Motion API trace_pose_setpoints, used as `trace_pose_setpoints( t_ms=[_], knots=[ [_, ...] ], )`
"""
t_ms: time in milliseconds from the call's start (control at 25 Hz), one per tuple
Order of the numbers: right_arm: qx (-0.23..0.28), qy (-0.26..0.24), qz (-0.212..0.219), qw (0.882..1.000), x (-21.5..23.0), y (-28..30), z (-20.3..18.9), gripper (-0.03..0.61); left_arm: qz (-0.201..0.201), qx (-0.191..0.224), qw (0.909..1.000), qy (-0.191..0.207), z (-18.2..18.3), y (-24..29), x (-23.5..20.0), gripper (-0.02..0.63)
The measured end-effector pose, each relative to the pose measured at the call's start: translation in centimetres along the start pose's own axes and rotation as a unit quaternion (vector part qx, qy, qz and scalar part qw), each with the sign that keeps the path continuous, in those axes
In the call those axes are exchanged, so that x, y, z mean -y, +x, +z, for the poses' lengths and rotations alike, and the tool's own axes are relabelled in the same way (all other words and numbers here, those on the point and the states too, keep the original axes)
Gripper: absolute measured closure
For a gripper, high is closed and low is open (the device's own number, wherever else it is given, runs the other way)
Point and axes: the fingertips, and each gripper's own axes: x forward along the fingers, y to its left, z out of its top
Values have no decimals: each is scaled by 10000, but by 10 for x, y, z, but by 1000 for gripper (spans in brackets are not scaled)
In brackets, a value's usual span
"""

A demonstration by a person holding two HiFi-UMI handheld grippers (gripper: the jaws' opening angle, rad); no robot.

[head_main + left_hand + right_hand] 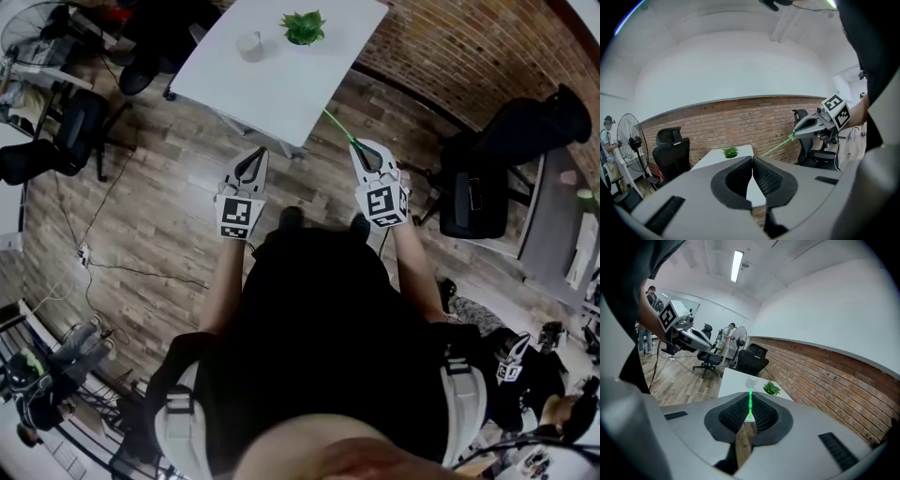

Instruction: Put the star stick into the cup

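Note:
I see a white cup [250, 44] standing on the white table [281, 84] ahead of me, beside a small green plant [303, 28]. My right gripper [367, 155] is shut on the thin green star stick [337, 127], which points out toward the table's near right edge. In the right gripper view the stick [750, 408] runs between the closed pads of that gripper [750, 394], in line with the cup [751, 383] far ahead. My left gripper [249, 164] hangs level beside it over the floor, and its jaws [752, 157] are shut with nothing in them.
Black office chairs stand at the right [487, 178] and left [66, 141] of the table. A brick wall [469, 47] runs behind it. Cables [103, 262] lie on the wooden floor. A standing fan [633, 140] and a person [607, 145] are at the far left.

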Motion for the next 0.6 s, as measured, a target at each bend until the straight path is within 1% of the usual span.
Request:
trace_pose_setpoints(
  t_ms=[200, 440, 600],
  knots=[
    [-67, 27, -284, 9996, -23, 16, 16, 566, -180, 57, 9998, 103, -13, -15, -31, 592],
    [-195, 182, -497, 9984, -55, 32, 33, 566, -334, 102, 9992, 215, -22, -35, -67, 592],
    [-202, 146, -507, 9984, -66, 41, 40, 566, -393, 91, 9989, 228, -29, -42, -79, 592]
  ],
)
